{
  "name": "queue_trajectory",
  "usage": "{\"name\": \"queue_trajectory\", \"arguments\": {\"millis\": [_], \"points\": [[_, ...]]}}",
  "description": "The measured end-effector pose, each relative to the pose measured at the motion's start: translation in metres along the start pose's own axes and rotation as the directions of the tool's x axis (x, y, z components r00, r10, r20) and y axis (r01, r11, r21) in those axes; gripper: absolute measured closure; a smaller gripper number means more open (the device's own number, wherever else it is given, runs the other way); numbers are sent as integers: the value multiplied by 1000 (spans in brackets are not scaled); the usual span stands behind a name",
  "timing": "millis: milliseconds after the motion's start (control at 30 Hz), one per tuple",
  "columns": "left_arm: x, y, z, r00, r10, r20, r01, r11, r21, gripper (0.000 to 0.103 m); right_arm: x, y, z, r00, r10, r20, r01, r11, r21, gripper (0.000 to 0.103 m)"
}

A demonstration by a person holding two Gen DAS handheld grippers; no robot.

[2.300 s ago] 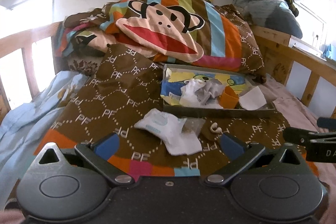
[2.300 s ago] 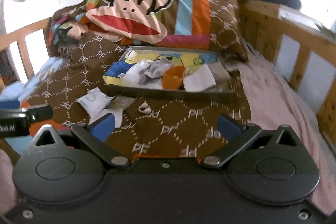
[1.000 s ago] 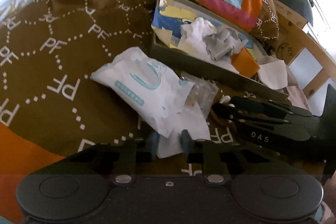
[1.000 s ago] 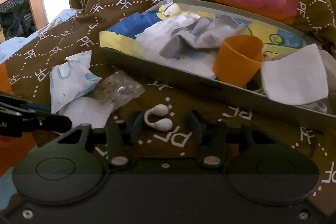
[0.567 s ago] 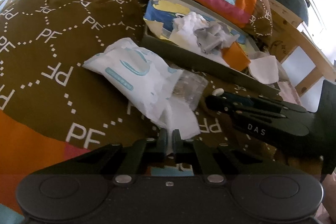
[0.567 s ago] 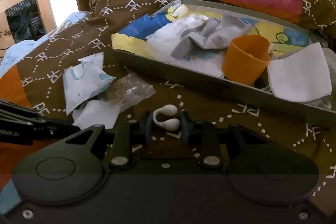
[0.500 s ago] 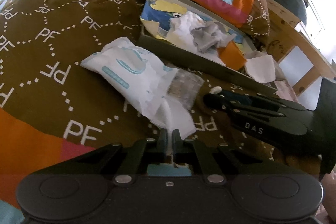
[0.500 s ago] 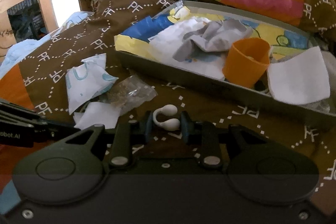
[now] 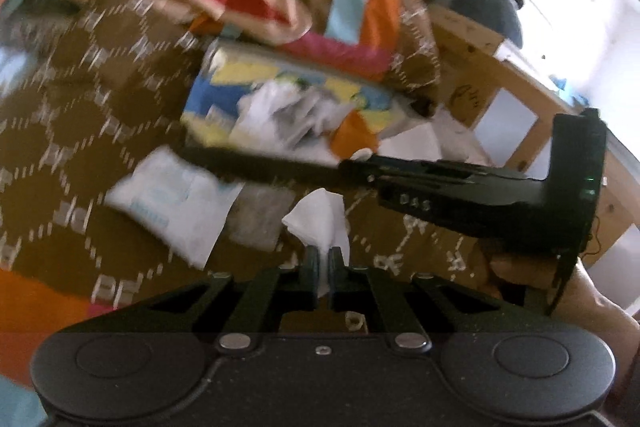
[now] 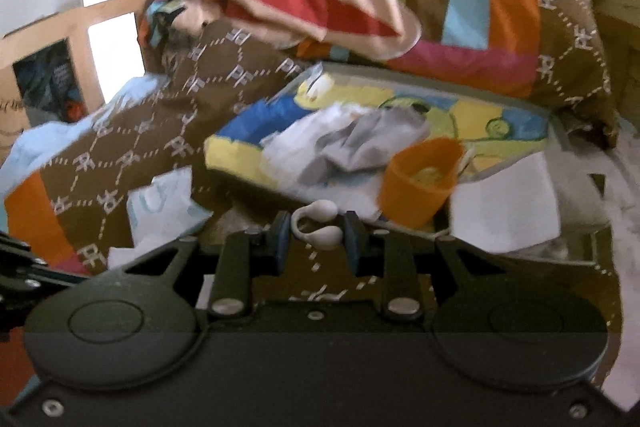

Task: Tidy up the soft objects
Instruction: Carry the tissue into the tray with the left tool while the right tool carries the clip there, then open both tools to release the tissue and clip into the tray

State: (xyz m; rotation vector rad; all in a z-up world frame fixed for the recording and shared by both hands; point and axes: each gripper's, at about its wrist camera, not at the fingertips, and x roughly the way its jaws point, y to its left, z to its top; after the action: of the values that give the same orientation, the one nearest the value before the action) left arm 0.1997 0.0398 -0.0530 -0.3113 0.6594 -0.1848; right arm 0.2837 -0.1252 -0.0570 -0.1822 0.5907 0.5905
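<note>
My left gripper point(image 9: 323, 254) is shut on a white tissue point(image 9: 320, 221), which hangs lifted off the brown bedspread point(image 9: 80, 131). My right gripper point(image 10: 317, 227) is shut on a small white curved earpiece point(image 10: 318, 225), also raised above the bed. The right gripper point(image 9: 440, 183) crosses the left wrist view from the right, its tip over the tray's near wall. The grey tray point(image 10: 576, 243) holds white and grey cloth point(image 10: 352, 143), an orange cup point(image 10: 418, 183) and a white sheet point(image 10: 506, 207). A white and blue packet point(image 9: 176, 199) and a clear bag point(image 9: 260, 215) lie on the bedspread.
A monkey-face pillow point(image 10: 320, 3) and striped bedding pile up behind the tray. A wooden bed rail point(image 9: 516, 83) runs along the right side. Light blue cloth point(image 10: 52, 135) lies at the left edge of the bed. A hand point(image 9: 560, 291) holds the right gripper.
Both grippers closed, the left on the tissue and the right on the earpiece, then rose off the bedspread. The tissue came away from the packet.
</note>
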Motion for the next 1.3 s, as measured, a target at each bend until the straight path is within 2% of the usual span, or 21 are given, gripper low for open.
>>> {"name": "queue_trajectory", "arguments": {"millis": [300,433,567,800,1100,1200,1300], "points": [[26,-16,59,994,10,112,-22,994,106,99,-13,-39,17,992,-93,84,86,993,83,82],[55,-13,83,988,34,150,-47,995,87,99,-11,-58,15,987,-138,78,129,985,112,82],[91,-12,100,990,35,134,-45,996,71,99,-2,-70,7,985,-166,48,160,981,110,82],[137,-7,94,996,65,64,-68,996,52,99,20,-89,-8,978,-205,-39,208,970,127,82],[154,-5,79,995,101,16,-102,994,38,98,27,-91,-11,976,-212,-43,216,967,137,82],[152,-7,79,994,110,15,-110,993,42,95,25,-84,-10,977,-211,-39,215,967,136,79],[148,-10,80,994,109,18,-109,993,41,86,21,-79,-8,977,-212,-31,214,969,124,73]]}}
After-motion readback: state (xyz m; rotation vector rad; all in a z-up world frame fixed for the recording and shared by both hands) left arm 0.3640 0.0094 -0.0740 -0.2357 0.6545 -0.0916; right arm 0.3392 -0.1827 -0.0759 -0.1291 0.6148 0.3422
